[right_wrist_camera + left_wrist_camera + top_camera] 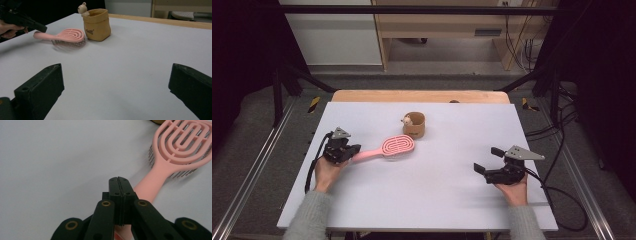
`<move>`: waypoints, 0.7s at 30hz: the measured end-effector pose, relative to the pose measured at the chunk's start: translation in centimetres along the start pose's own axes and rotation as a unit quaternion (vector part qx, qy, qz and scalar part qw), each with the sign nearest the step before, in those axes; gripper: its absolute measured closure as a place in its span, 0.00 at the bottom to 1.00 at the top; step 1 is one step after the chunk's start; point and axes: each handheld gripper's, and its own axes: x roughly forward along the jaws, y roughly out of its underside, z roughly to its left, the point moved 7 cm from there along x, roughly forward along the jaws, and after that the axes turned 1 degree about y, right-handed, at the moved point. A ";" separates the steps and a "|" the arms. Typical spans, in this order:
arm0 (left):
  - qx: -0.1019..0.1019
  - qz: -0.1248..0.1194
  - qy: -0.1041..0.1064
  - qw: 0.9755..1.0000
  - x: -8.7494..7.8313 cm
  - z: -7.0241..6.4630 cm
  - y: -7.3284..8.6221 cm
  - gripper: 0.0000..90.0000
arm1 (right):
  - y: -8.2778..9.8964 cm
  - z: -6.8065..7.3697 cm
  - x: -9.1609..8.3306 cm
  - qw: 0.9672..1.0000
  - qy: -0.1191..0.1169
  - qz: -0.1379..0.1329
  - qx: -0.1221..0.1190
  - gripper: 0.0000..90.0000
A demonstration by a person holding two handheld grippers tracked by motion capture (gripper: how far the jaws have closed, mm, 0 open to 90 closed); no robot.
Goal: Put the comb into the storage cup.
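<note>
A pink vented hairbrush [397,146] [180,145] [67,36] lies bristles down on the white table, left of centre, its handle pointing left. My left gripper [354,148] [118,178] sits over the end of that handle. Its jaws are pressed flat together and the handle runs underneath them, not between the pads. On the right side of the table my right gripper [488,160] [116,75] rests low with its jaws spread wide and nothing between them. It points toward the brush and the pouch.
A small tan paper-like pouch [414,125] [97,25] stands just behind the brush head, with a little toy figure [406,120] [82,8] peeking over its rim. The white tabletop [437,200] ends in a wooden strip at the far edge. Cables trail off both sides.
</note>
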 end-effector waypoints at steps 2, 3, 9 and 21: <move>0.002 0.004 0.001 1.000 0.0 -0.1 0.1 0.99 | 0.0 0.0 0.0 1.000 0.000 0.000 0.000 0.00; 0.002 0.005 0.002 1.000 0.0 -0.1 0.1 0.99 | 0.0 0.0 0.0 1.000 0.000 0.000 0.000 0.00; 0.010 0.016 0.007 1.000 0.0 -0.5 0.3 1.00 | 0.0 0.0 0.0 1.000 0.000 -0.001 0.000 0.00; 0.018 0.031 0.019 0.999 -0.1 -1.4 1.0 1.00 | -0.1 -0.1 -0.1 1.000 0.001 -0.002 -0.001 0.00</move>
